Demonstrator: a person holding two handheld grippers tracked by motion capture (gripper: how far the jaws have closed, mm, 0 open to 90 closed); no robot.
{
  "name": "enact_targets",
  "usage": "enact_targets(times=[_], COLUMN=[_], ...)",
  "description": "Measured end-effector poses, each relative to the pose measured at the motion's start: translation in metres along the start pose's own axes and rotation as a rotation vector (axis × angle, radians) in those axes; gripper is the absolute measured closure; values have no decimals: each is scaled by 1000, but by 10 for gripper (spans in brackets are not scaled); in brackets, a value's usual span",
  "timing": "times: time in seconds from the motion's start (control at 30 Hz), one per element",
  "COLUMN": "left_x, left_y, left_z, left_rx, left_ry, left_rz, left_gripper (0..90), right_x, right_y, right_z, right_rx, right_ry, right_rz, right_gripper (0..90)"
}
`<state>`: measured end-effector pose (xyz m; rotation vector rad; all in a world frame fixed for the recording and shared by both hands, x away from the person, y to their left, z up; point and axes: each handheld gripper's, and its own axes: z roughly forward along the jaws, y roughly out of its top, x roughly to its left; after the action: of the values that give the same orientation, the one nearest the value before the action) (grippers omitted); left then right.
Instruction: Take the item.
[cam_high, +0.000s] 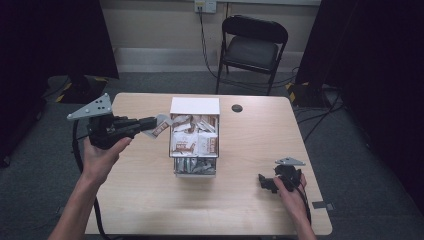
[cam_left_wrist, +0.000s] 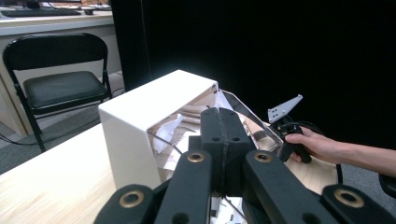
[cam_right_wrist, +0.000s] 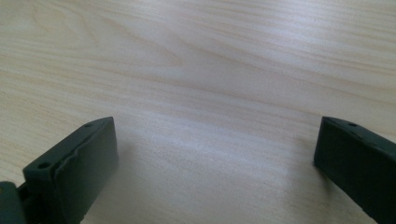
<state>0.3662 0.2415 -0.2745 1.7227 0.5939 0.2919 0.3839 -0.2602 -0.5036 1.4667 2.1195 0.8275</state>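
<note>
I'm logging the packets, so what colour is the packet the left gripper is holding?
White with brown print: the small snack packet in the left gripper, best seen in the high view.

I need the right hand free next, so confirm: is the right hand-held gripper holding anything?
No: the right hand-held gripper has its jaws spread wide apart, with bare wooden table between them.

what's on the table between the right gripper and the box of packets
Nothing: in the high view, bare wood separates the right gripper from the box of packets. The right gripper view shows bare table between its open jaws.
</note>
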Motion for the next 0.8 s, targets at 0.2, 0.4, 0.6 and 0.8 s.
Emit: enact_targets(times=[0.2,0.4,0.6,0.8], left_x=[4,9,8,18], left_y=[1,-1,-2,-9], left_z=[-9,-14,-17,-17], left_rx=[-15,-8,6,23], left_ry=[16,32,49,64], left_rz=[-7,-9,2,-26], left_gripper=[900,900,900,900], right_x=[0,0,0,0], right_y=[0,0,0,0], right_z=[0,0,0,0], right_rx=[0,1,1,0], right_ry=[0,0,0,1], right_rz=[0,1,2,0], right_gripper=[0,0,0,0])
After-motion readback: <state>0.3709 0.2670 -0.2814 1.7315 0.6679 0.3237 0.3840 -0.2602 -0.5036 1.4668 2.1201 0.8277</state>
